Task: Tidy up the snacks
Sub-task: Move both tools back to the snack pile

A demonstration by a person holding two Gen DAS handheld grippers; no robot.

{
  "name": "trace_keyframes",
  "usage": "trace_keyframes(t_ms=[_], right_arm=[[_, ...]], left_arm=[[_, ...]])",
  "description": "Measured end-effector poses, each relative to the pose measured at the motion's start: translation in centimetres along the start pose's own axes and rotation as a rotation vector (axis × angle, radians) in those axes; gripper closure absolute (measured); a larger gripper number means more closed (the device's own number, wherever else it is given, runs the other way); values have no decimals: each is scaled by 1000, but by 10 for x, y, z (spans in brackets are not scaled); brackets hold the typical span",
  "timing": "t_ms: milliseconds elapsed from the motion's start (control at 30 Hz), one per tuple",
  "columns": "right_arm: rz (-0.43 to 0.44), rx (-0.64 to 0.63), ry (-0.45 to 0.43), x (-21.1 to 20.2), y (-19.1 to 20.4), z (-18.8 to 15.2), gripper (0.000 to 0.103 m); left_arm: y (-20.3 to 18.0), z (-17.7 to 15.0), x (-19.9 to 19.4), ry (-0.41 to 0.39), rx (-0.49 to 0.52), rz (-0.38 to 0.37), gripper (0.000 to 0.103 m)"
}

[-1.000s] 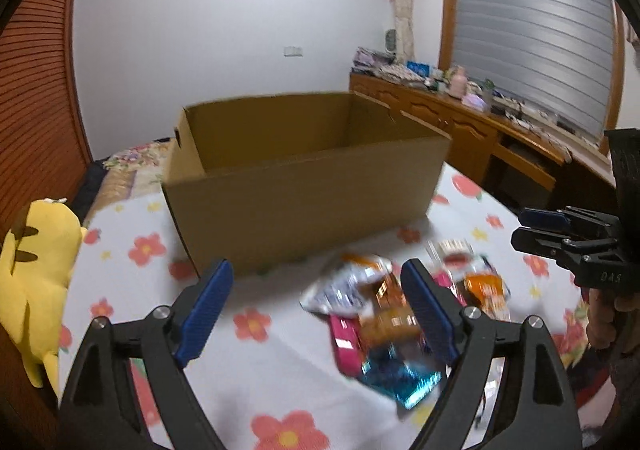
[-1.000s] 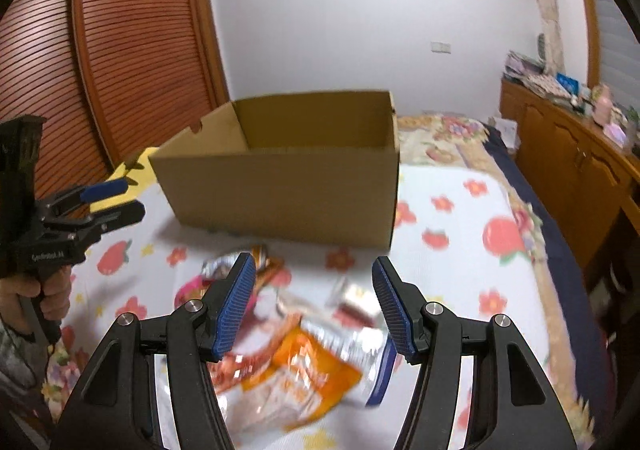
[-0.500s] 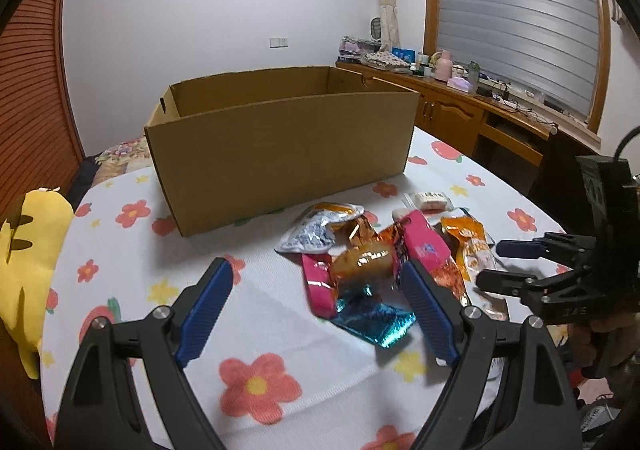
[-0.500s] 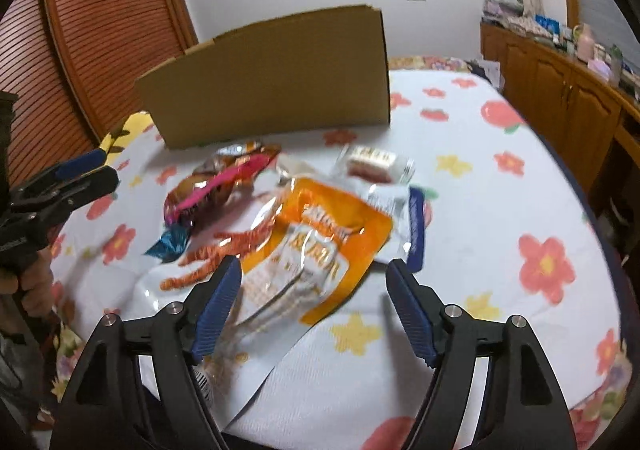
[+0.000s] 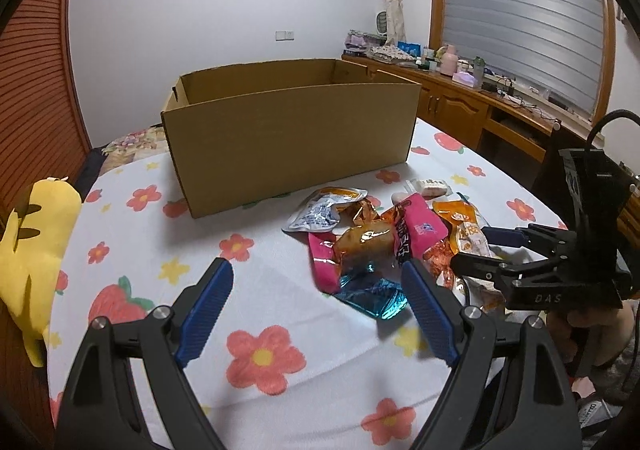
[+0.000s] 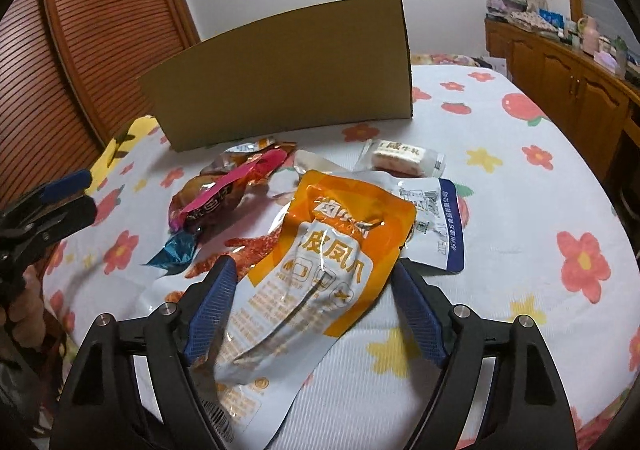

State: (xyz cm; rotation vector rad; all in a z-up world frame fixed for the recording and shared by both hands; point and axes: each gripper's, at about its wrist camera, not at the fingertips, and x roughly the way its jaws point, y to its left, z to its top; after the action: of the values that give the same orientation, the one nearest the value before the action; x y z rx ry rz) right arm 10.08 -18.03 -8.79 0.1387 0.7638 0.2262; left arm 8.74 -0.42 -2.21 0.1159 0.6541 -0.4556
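Observation:
An open cardboard box (image 5: 288, 137) (image 6: 280, 77) stands at the back of the flowered tablecloth (image 5: 160, 234). In front of it lies a pile of snacks: an orange pouch (image 6: 332, 250) (image 5: 466, 230), a pink packet (image 5: 420, 226) (image 6: 240, 177), a blue wrapper (image 5: 372, 296), a silver pouch (image 5: 316, 213) and a white nougat packet (image 6: 400, 157). My right gripper (image 6: 316, 274) (image 5: 500, 254) is low over the pile, its jaws opening on either side of the orange pouch without pressing it. My left gripper (image 5: 316, 282) (image 6: 68, 193) is open and holds nothing, just short of the blue wrapper.
A yellow plush toy (image 5: 36, 250) hangs over the table's left edge. A wooden cabinet (image 5: 460, 105) with clutter on top runs along the right wall. A louvred wooden door (image 6: 80, 29) is at the left. A white-and-blue pouch (image 6: 436, 217) lies under the orange one.
My right gripper has sunk towards the snack pile and its jaws have spread wider around the orange pouch. My left gripper has come down a little, nearer the snacks.

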Motion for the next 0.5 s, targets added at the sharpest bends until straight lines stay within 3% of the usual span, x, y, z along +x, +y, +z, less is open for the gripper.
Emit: trace_keyframes(t_ms=[100, 267, 400, 500], right_arm=[[-2, 6, 5, 1, 0, 1, 22], [26, 25, 10, 2, -1, 4, 32], [83, 62, 4, 2, -4, 6, 56], [88, 65, -1, 1, -3, 9, 59]], left_arm=[[0, 2, -2, -5, 3, 3, 17], [-5, 3, 4, -1, 25, -29, 17], [-10, 1, 15, 40, 30, -55, 17], [-13, -2, 20, 60, 35, -58, 17]])
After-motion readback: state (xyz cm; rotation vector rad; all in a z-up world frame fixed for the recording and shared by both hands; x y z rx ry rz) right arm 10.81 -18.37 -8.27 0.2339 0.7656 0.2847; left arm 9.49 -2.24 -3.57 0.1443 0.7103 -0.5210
